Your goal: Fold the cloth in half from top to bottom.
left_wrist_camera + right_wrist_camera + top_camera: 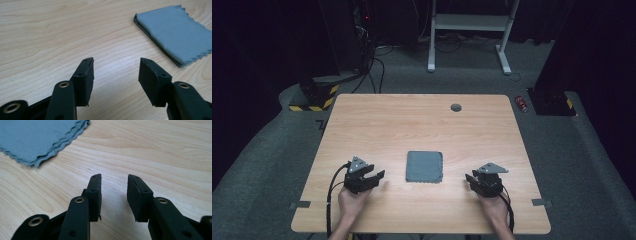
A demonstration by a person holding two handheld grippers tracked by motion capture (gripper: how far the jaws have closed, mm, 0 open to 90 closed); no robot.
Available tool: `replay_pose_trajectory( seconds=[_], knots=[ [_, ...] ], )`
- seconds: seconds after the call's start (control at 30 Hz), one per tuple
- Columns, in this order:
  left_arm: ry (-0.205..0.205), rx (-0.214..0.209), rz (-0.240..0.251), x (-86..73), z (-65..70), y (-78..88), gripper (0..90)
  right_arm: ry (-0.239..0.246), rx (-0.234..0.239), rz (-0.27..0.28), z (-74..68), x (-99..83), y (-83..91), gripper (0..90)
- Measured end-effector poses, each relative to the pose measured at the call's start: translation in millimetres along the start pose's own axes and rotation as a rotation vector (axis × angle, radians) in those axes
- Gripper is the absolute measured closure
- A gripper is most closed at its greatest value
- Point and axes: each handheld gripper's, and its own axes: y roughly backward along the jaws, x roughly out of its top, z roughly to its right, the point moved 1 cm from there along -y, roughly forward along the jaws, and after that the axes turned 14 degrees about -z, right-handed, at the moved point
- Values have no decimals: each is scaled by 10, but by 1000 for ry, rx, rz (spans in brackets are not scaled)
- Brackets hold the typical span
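I count one folded grey cloth point(425, 167) on my one wooden table point(412, 125), my two grippers, left point(373, 176) and right point(476, 181), one small grey disc point(456, 107) at the far edge, and one red can point(521, 103) on the floor far right.

Wooden bench point(422, 125), light grain, with a round grey grommet point(456, 107) near its far edge. Grey carpet floor point(277, 150) around it. White desk frame point(469, 30) behind, red can point(521, 103) on the floor, yellow-black striped base point(314, 95) far left.

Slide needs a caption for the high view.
Two hand-held grippers, left and right, flank a folded grey cloth on a wooden table.
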Motion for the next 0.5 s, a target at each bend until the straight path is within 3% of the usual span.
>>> replay_pose_trajectory(
  seconds=[0.2,0.37,0.43,0.5],
  knots=[
    [-1,30,-11,-27,-12,-12,452,8,-26,-10,5,-30,-12,633],
    [-26,68,-43,-68,3,-62,438,11,-36,-1,-1,-61,-24,618],
    [-31,82,-61,-97,6,-109,426,7,-38,6,1,-73,-25,592],
    [-38,95,-45,-124,19,-118,406,10,-34,4,0,-74,-26,549]
  ],
)
